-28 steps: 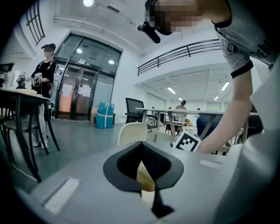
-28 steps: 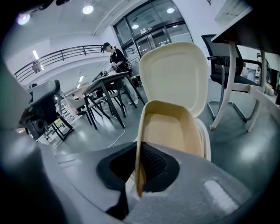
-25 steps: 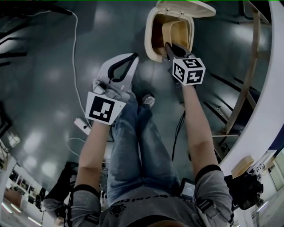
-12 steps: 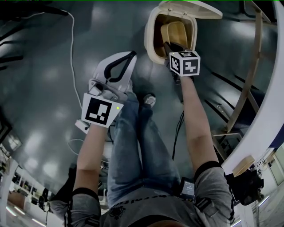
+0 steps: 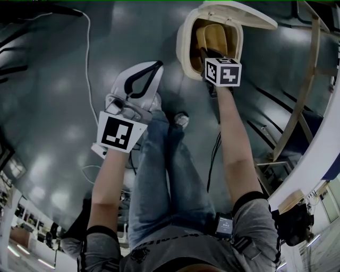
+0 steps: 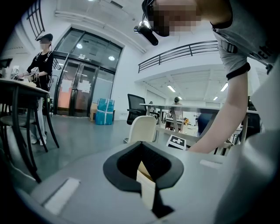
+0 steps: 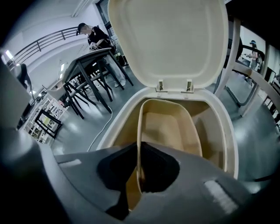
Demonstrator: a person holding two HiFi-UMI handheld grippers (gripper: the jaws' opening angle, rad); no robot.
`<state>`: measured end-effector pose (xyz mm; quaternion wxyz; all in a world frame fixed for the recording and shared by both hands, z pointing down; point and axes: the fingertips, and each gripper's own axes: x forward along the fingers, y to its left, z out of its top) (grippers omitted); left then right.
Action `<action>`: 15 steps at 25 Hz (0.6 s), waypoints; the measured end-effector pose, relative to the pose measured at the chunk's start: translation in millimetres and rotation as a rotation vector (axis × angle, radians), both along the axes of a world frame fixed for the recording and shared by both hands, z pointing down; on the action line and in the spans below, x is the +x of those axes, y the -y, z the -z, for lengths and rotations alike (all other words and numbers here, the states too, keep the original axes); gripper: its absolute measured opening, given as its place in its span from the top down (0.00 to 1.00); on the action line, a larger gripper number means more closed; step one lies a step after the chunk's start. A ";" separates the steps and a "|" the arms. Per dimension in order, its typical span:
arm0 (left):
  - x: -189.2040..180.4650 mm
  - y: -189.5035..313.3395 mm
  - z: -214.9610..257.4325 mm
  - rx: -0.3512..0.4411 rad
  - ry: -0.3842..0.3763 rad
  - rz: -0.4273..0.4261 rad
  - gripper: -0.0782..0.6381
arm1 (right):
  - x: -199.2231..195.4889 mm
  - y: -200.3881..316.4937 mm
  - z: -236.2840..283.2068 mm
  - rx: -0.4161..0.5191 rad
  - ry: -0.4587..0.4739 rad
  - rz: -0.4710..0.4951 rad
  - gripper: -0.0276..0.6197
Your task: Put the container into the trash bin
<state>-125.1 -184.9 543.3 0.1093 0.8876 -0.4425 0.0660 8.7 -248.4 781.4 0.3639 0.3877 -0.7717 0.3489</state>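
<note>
A cream trash bin (image 5: 183, 45) stands on the floor at the top of the head view, its lid (image 5: 239, 13) swung up. My right gripper (image 5: 208, 53) reaches into the bin's mouth, shut on the rim of a tan container (image 5: 215, 36). In the right gripper view the container (image 7: 168, 127) hangs edge-on inside the bin (image 7: 227, 135), under the raised lid (image 7: 170, 39), with its thin wall pinched at my right gripper (image 7: 139, 175). My left gripper (image 5: 156, 68) hovers left of the bin, shut, holding nothing I can name. A pale sliver shows between the pads of the left gripper (image 6: 144, 175).
A white cable (image 5: 87, 64) runs over the grey floor left of the bin. A wooden frame (image 5: 303, 79) and a curved white table edge (image 5: 319, 154) lie to the right. My legs and a shoe (image 5: 180, 119) are below the bin. A person (image 6: 41, 65) stands by a black table (image 6: 17, 87).
My right gripper has sunk toward the bin, and the container now sits deeper in its mouth. The left gripper has drifted slightly down and left.
</note>
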 end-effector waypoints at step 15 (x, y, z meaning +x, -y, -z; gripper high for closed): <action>-9.6 3.1 -22.7 -0.020 0.036 -0.031 0.88 | -5.4 10.5 -34.6 -0.091 -0.009 -0.035 0.93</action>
